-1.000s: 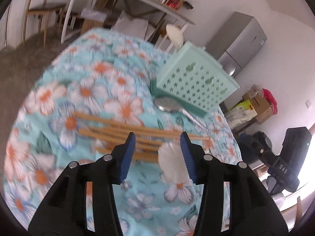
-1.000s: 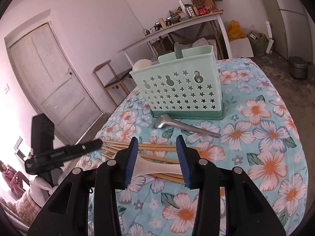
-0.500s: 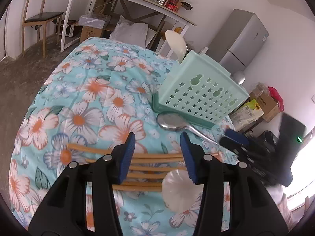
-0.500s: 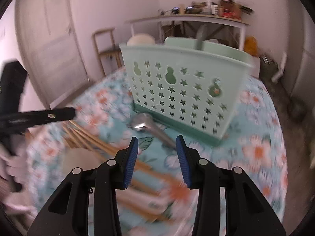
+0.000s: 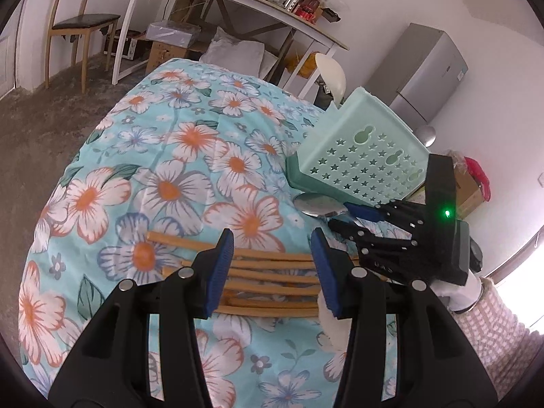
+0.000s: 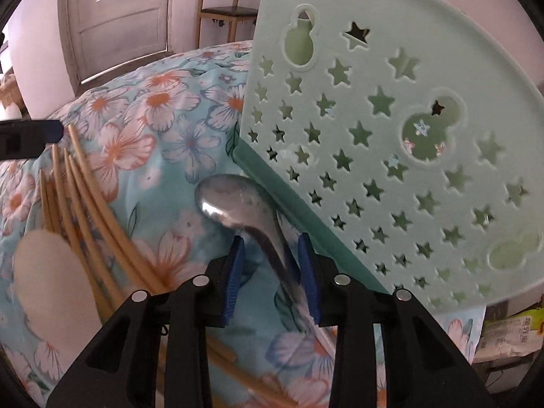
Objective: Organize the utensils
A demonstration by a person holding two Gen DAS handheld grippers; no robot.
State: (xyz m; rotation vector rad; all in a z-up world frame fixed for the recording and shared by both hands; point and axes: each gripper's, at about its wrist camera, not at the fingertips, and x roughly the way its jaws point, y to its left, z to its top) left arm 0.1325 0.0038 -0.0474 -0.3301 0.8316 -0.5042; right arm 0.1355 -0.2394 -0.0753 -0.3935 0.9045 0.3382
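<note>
While both grippers work low over the table, the scene sorts like this:

Tablecloth [image 5: 190, 156]: turquoise with orange and white flowers, covering the whole table; everything below sits on it.

Utensil caddy [image 6: 391, 142]: mint green plastic, pierced with stars and gourd shapes, standing on a darker green base toward the far right of the cloth. A white spoon [image 5: 331, 76] stands in it, bowl upward.

Right gripper [image 6: 272, 272]: just beside the caddy's base, straddling the handle of the metal spoon. Its jaws have just been closing, and a gap shows between each blue pad and the handle, so nothing is clamped.

Left gripper [image 5: 272, 265]: above the chopsticks, jaws apart and empty.

Chopsticks [image 5: 265, 272]: a loose bundle of bamboo sticks lying flat, near the metal spoon.

Metal spoon [image 6: 234, 204]: flat on the cloth, bowl against the caddy's base.

White ladle-style spoon [image 6: 51, 278]: blurred, lying touching the chopsticks.
</note>
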